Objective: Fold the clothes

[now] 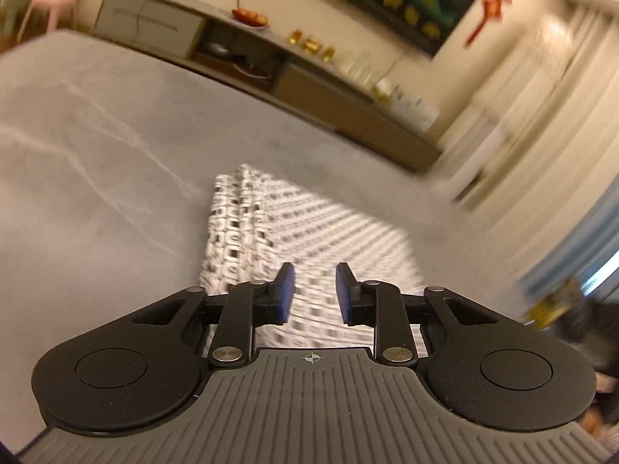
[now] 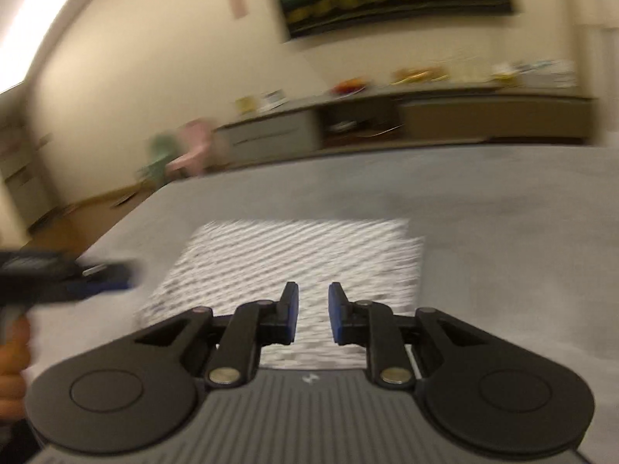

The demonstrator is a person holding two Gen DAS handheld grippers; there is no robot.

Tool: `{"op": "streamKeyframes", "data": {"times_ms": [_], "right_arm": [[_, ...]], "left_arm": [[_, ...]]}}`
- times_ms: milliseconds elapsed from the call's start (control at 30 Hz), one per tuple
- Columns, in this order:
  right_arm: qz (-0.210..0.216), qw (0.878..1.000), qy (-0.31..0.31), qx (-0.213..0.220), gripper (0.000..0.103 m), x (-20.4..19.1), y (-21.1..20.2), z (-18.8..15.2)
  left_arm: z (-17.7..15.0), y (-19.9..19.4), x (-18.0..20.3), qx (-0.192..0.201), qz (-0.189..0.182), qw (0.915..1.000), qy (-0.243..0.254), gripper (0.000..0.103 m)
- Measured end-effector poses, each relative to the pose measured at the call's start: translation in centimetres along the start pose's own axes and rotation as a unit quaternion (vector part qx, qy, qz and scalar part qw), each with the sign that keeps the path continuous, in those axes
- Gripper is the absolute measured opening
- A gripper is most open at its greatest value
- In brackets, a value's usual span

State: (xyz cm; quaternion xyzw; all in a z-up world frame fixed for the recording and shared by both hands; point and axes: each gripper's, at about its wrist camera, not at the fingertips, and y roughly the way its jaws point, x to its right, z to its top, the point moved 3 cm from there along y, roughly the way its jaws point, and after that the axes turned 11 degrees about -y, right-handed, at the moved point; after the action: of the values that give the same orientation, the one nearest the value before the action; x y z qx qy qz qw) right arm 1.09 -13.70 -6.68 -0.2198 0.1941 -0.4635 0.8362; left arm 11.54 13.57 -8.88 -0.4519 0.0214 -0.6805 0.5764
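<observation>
While both grippers' fingers [image 1: 285,294] hang released, a patterned rectangular folded garment [image 2: 294,263] lies on grey cloth [image 1: 96,193].

Folded patterned cloth [image 2: 294,259] on grey bed [image 2: 503,212]

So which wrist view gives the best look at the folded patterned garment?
The right wrist view: the patterned garment appears nearly whole as a rectangle on the grey bed, though blurred. The left wrist view shows it obliquely, print sharper along its left edge, its near part hidden behind the gripper.
</observation>
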Motion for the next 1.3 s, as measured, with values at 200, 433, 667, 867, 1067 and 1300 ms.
{"op": "streamKeyframes", "data": {"times_ms": [200, 433, 667, 867, 1067, 1300], "right_arm": [[-0.013, 0.996, 0.007, -0.087, 0.000, 1.9, 2.7, -1.5], [-0.017, 0.993, -0.048, -0.111, 0.027, 4.1, 2.6, 2.4], [0.000, 0.992, -0.109, -0.062, 0.027, 3.7, 9.2, 5.9], [0.001, 0.992, -0.065, -0.107, 0.027, 7.6, 10.4, 4.4], [-0.051, 0.992, -0.031, -0.110, 0.027, 9.0, 8.3, 4.4], [0.039, 0.991, -0.095, -0.086, 0.028, 1.9, 5.2, 3.4]], "left_arm": [[-1.1, 2.1, -3.3, -0.034, 0.033, 0.9989, 0.000, 0.000], [2.6, 0.0, 0.6, -0.009, 0.027, 0.9971, 0.070, 0.016], [8.1, 9.6, -0.7, -0.037, 0.061, 0.9943, 0.079, 0.015], [6.4, 10.6, -2.9, -0.041, 0.085, 0.9914, 0.091, 0.006], [4.5, 5.4, -1.0, 0.022, 0.113, 0.9849, 0.129, 0.019], [-1.4, 1.7, -1.4, -0.015, 0.097, 0.9851, 0.142, 0.029]]}}
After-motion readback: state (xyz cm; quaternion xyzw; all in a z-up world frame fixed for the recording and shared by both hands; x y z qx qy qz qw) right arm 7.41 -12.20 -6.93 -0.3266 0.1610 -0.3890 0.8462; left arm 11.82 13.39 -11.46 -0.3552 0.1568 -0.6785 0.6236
